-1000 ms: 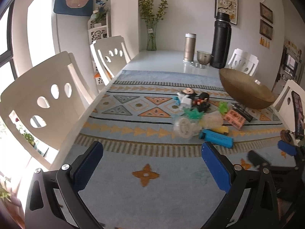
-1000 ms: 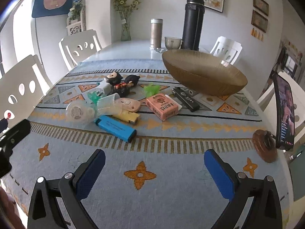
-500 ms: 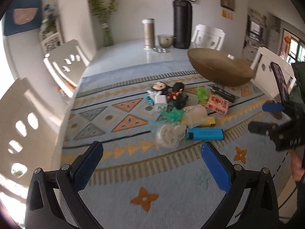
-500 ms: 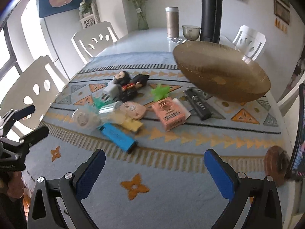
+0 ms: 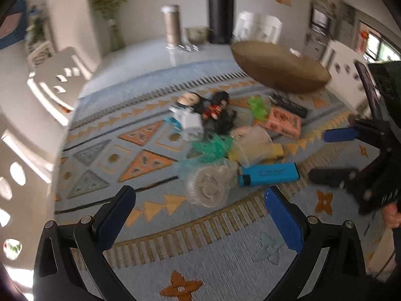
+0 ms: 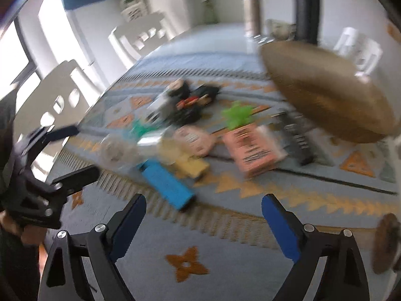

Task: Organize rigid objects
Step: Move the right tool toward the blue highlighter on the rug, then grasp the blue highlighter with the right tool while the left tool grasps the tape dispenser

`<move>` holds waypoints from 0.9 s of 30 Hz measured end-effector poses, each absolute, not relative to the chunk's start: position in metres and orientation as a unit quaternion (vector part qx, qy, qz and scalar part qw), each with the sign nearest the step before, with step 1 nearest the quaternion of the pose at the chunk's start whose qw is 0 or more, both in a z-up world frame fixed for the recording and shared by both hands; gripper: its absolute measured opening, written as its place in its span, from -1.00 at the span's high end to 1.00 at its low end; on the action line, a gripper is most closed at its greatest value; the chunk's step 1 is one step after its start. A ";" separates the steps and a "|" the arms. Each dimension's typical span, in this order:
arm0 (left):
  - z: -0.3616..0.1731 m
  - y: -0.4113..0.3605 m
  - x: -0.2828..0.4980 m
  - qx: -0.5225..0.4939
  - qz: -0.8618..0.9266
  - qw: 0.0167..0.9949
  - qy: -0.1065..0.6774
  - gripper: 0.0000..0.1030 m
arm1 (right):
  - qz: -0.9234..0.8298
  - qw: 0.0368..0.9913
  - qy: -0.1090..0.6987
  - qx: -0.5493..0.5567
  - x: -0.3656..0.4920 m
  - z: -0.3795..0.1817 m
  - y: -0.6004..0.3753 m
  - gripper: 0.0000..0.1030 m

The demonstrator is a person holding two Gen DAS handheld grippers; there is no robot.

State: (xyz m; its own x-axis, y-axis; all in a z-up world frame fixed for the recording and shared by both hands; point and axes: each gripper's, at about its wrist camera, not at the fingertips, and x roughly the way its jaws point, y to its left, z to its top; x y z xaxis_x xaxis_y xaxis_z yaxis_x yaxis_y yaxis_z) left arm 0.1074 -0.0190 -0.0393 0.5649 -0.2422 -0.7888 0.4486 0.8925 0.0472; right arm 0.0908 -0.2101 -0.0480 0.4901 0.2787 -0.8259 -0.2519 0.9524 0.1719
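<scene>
A heap of small objects lies on the patterned mat: a blue box (image 5: 269, 174) (image 6: 166, 184), a clear round container (image 5: 208, 188), a yellow block (image 6: 191, 165), a pink box (image 5: 284, 123) (image 6: 253, 150), a black bar (image 6: 297, 139), a green star toy (image 6: 238, 114), dolls (image 5: 213, 107) and a white cube (image 5: 191, 126). A large brown bowl (image 5: 280, 71) (image 6: 325, 92) stands behind them. My left gripper (image 5: 199, 218) is open and empty just short of the clear container. My right gripper (image 6: 203, 222) is open and empty in front of the blue box.
A black flask (image 5: 220, 10), a metal tumbler (image 5: 171, 27) and a small cup (image 5: 196, 33) stand at the table's far end. White chairs (image 5: 56, 82) line the left side. A phone on a stand (image 5: 368, 87) is at the right edge.
Both grippers have moved in toward the heap, so the objects loom larger. The left view has swung right and the right view left. Both stay open.
</scene>
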 end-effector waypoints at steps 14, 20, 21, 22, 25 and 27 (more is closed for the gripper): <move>-0.061 -0.015 0.133 0.072 -0.222 0.857 0.459 0.31 | 0.179 0.859 0.476 -0.060 0.101 -0.076 -0.162 -0.03; -0.055 -0.004 0.111 0.039 -0.223 0.862 0.453 0.68 | 0.187 0.859 0.475 -0.042 0.084 -0.073 -0.165 0.46; -0.055 0.000 0.106 0.032 -0.221 0.861 0.457 0.68 | 0.184 0.860 0.474 -0.041 0.077 -0.072 -0.169 0.47; -0.056 0.003 0.100 0.027 -0.218 0.860 0.461 0.69 | 0.178 0.861 0.474 -0.040 0.071 -0.071 -0.171 0.47; -0.062 0.009 0.075 0.030 -0.217 0.853 0.473 0.69 | 0.152 0.864 0.480 -0.026 0.050 -0.069 -0.184 0.47; -0.067 0.008 0.066 0.036 -0.212 0.845 0.490 0.54 | 0.142 0.864 0.483 -0.021 0.041 -0.068 -0.191 0.47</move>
State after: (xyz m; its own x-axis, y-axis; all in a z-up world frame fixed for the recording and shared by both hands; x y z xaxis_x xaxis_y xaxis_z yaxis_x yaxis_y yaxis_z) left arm 0.0659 0.0081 -0.0670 0.4296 -0.3230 -0.8433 0.3927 0.9078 -0.1476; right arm 0.0407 -0.1913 -0.0683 0.4935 0.2246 -0.8403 -0.2655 0.9589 0.1003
